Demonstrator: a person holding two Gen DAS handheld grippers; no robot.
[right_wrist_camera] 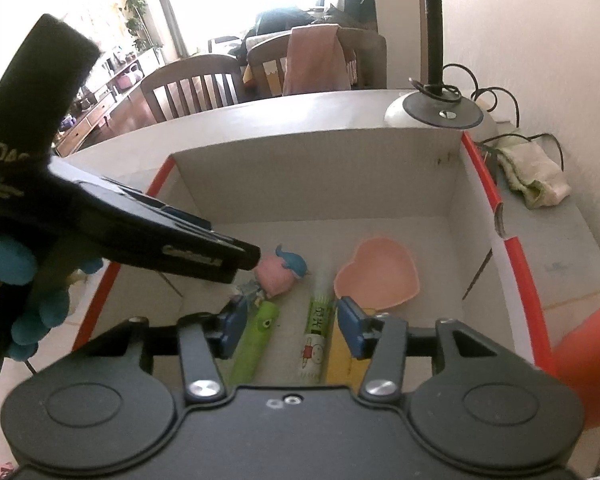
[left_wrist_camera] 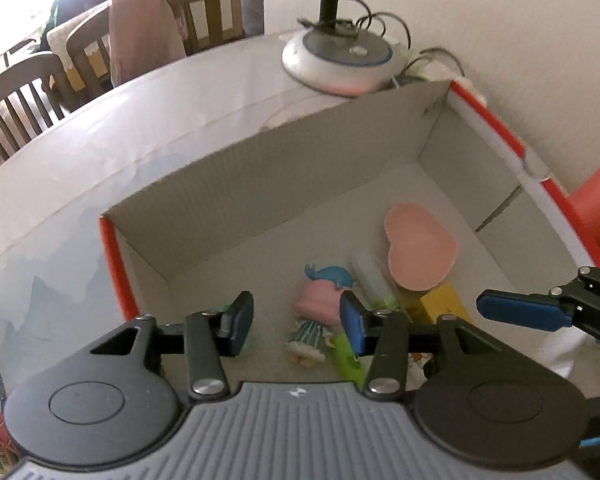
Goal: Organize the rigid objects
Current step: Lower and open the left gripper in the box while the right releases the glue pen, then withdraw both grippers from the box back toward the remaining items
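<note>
Parted and empty above the cardboard box (right_wrist_camera: 452,184), left gripper (left_wrist_camera: 296,326) and right gripper (right_wrist_camera: 292,326) fingers, doll (right_wrist_camera: 274,274) at eleven o'clock of glue stick (right_wrist_camera: 316,336), gathered for tidiness.

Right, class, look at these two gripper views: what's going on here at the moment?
A person is sorting small things into a cardboard box with a handheld gripper in each hand. Both the left gripper and the right gripper hang over the box with jaws apart, gripping nothing. In the box lie a small doll, a green toy, a glue stick, a yellow item and a pink heart dish.
</note>
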